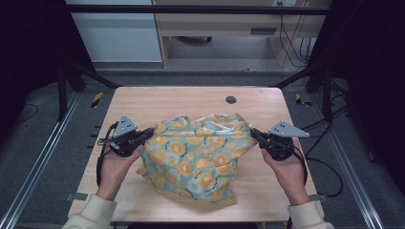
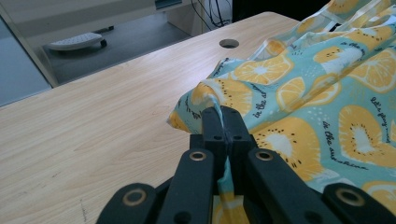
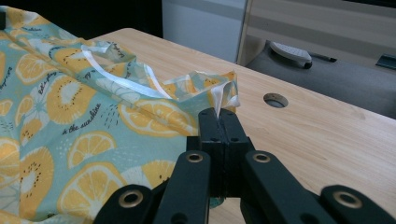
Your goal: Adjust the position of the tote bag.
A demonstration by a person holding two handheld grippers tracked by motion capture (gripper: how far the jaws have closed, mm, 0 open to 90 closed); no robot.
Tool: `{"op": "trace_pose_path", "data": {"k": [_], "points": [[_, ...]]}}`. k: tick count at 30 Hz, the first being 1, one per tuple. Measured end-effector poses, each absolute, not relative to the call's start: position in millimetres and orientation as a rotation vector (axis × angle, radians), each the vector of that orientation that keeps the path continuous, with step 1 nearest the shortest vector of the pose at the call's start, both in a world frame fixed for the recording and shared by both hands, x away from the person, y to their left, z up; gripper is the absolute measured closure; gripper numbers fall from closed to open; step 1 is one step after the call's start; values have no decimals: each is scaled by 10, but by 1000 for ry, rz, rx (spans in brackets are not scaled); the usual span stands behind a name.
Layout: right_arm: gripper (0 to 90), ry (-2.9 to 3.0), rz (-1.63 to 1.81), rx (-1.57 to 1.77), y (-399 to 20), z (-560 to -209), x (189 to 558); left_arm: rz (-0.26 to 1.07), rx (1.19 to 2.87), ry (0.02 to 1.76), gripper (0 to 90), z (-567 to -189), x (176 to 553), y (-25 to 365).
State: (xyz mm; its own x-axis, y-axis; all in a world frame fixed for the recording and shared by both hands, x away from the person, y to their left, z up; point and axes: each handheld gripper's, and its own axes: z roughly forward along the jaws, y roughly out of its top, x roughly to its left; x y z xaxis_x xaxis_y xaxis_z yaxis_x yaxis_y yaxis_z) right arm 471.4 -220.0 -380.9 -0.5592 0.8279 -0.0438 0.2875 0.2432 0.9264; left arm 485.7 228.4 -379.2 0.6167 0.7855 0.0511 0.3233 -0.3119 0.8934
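A teal cloth printed with orange and kiwi slices (image 1: 198, 157) lies crumpled in the middle of the wooden table (image 1: 191, 102). My left gripper (image 1: 149, 132) is shut on the cloth's left edge; in the left gripper view the fabric (image 2: 299, 88) is pinched between the closed jaws of that gripper (image 2: 223, 113). My right gripper (image 1: 254, 133) is shut on the cloth's right edge. In the right gripper view a corner of the cloth (image 3: 140, 107), with a white ribbon (image 3: 116, 74) along it, sticks up from the closed jaws of that gripper (image 3: 218, 114).
A round cable hole (image 1: 231, 99) sits in the table near its far edge, behind the cloth. Black frame posts (image 1: 64, 81) stand at both far corners. Cables (image 1: 329, 167) trail off the right side. A white foot pedal (image 3: 289, 50) lies on the floor beyond the table.
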Motion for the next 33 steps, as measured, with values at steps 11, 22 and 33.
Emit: {"op": "trace_pose_path", "data": {"k": [11, 22, 33], "points": [[900, 1974, 1319, 993, -2200, -3855, 4520, 635, 1884, 848, 900, -3804, 4627, 2310], [900, 1973, 1340, 979, -2176, -3922, 4332, 630, 1872, 834, 900, -3887, 4430, 2369], [900, 1988, 1354, 955, -2151, -3960, 4177, 614, 1865, 826, 900, -3950, 4301, 2438]]}}
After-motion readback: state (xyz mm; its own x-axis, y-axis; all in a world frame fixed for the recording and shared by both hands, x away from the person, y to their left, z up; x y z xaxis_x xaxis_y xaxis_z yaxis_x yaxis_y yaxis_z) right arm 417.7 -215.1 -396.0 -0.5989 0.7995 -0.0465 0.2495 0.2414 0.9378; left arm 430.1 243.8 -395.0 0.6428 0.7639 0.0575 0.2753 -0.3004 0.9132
